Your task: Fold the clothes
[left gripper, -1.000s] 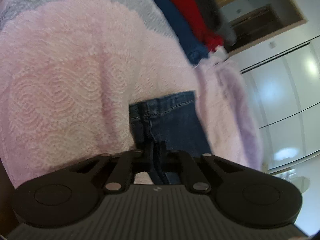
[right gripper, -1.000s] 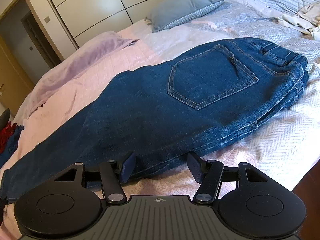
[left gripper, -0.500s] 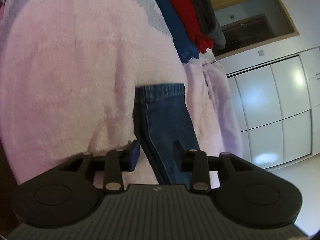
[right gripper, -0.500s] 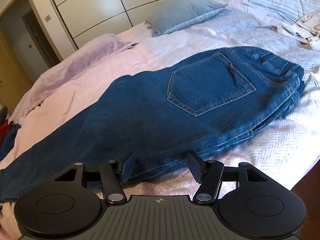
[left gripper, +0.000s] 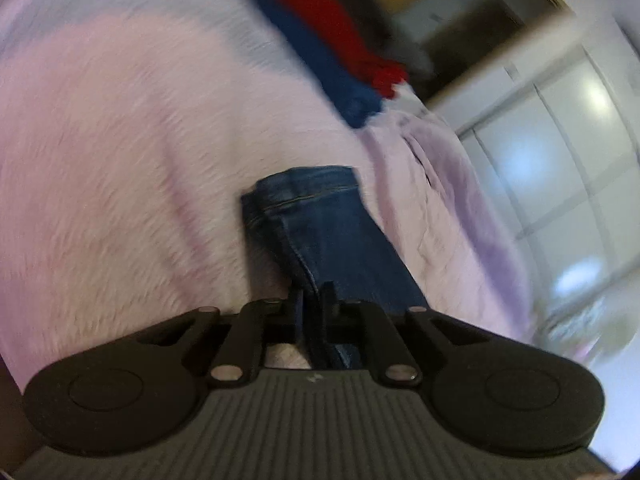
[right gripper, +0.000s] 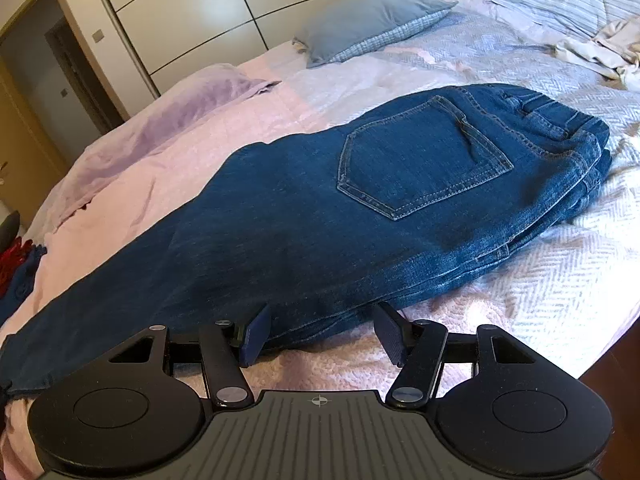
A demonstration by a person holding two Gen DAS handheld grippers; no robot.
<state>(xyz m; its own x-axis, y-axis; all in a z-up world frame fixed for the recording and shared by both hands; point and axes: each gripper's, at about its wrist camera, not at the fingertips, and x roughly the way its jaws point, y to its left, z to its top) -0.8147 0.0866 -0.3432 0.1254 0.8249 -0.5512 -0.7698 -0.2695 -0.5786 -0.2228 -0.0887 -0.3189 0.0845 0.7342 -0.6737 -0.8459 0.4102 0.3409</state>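
The left gripper's fingers (left gripper: pixel 298 304) have just closed again, pinching the side seam of the jeans (right gripper: pixel 320 208) near the leg hem (left gripper: pixel 308 182), so a lengthwise fold looks ready. The jeans lie flat on the bed (right gripper: pixel 540 292), waistband far right, hem left. The right gripper (right gripper: pixel 322 334) hangs wide open, holding nothing.

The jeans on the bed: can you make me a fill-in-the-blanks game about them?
1. The jeans lie on a pink ____.
2. The left hand-held gripper is shut on the jeans' ____ end.
3. The right hand-held gripper has its jaws ____.
4. The pillow beyond the jeans is ____.

Missing words: bedspread; leg; open; blue
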